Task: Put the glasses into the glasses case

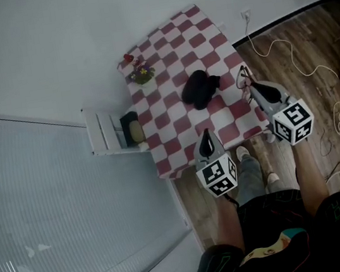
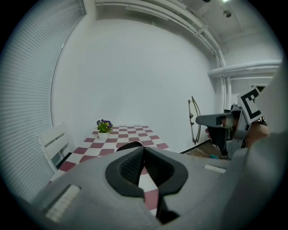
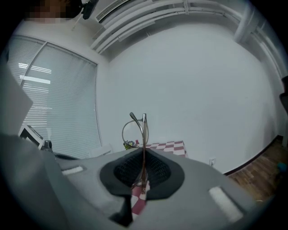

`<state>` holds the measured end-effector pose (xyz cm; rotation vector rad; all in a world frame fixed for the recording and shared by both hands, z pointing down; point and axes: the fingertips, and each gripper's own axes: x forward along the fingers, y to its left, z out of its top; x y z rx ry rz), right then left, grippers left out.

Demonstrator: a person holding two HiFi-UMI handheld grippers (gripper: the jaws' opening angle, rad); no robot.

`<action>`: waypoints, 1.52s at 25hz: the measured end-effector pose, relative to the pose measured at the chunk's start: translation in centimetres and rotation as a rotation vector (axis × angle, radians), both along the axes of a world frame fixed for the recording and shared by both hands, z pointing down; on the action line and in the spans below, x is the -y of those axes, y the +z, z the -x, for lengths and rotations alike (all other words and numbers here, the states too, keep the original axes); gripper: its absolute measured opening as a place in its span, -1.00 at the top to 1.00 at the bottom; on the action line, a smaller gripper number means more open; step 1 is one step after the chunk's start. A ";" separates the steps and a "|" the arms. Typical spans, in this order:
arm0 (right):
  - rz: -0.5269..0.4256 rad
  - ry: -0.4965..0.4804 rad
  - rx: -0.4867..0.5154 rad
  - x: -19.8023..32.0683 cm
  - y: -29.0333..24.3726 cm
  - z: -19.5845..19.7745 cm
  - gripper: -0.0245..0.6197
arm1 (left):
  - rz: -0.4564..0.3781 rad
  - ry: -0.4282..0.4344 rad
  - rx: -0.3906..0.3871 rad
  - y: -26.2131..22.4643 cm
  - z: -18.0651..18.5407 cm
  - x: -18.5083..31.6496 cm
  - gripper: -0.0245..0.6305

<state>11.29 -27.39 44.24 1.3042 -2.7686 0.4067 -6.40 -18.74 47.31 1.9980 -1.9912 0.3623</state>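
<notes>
The right gripper [image 3: 143,155] has its jaws pressed together on the glasses [image 3: 144,132], which stand on edge between the pads and stick out ahead of the tips. The left gripper [image 2: 144,150] has its jaws closed too, with nothing between them. The black glasses case [image 1: 199,88] lies on the checkered table [image 1: 182,130]. It is ahead of the left jaws and off to the left side of the right jaws, apart from both. Whether its lid is open, I cannot tell. So I judge that the pick-up is done. What remains is to bring the glasses over the case, open it if needed, and lay them inside.
</notes>
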 end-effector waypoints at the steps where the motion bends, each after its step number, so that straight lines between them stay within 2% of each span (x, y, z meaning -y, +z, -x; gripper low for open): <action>1: 0.009 -0.003 0.003 0.5 0.3 0.5 0.87 | 0.010 0.002 0.002 0.2 0.4 0.3 0.90; 5: 0.041 -0.010 0.003 2.3 2.1 2.0 0.87 | 0.046 0.003 0.006 1.8 1.9 1.6 0.90; 11: 0.044 -0.064 -0.079 4.7 3.3 3.9 0.87 | 0.068 -0.003 -0.037 3.6 2.9 4.5 0.90; 20: 0.051 -0.268 -0.307 7.2 5.1 8.1 0.87 | 0.075 -0.032 -0.110 5.1 5.4 7.8 0.90; 34: -0.017 -0.535 -0.631 9.9 6.6 15.9 0.87 | 0.072 -0.059 -0.197 6.4 10.9 11.4 0.90; 38: -0.042 -0.639 -0.767 9.7 7.6 17.5 0.87 | 0.063 -0.069 -0.238 6.5 11.9 12.1 0.90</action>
